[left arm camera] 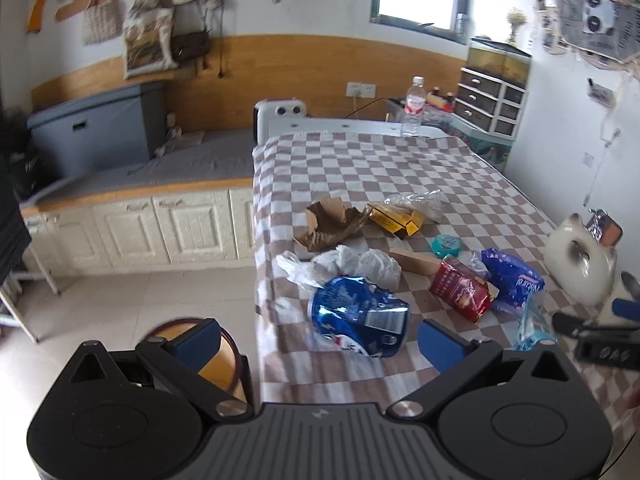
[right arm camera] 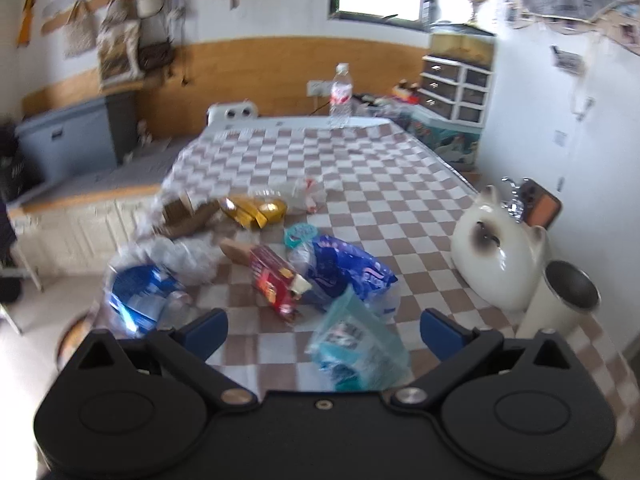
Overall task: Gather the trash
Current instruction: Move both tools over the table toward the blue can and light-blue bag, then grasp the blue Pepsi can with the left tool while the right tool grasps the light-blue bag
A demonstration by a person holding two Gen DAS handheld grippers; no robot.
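We hold both claws over the near end of the bench (left arm camera: 400,168), which is covered by a brown-and-white checked cloth. The left claw (left arm camera: 316,344) is spread wide and holds nothing; just beyond it lies a crumpled blue snack bag (left arm camera: 360,312) with a white label panel whose print we cannot read. The right claw (right arm camera: 324,330) is also wide and empty, with a teal plastic packet (right arm camera: 356,344) lying between its fingers.

The trash sits in a loose pile on the near half of the cloth: a red snack packet (left arm camera: 462,286), a blue wrapper (left arm camera: 512,280) on which we read "Natural", white crumpled plastic (left arm camera: 360,262), torn brown cardboard (left arm camera: 328,224), a yellow packet (left arm camera: 398,218) and a small teal lid (left arm camera: 446,245).

At the far end stands a clear water bottle (left arm camera: 414,108) with a red label, unreadable. On the right sit a white cat-shaped ceramic (right arm camera: 496,256) and a steel-lined cup (right arm camera: 568,292).
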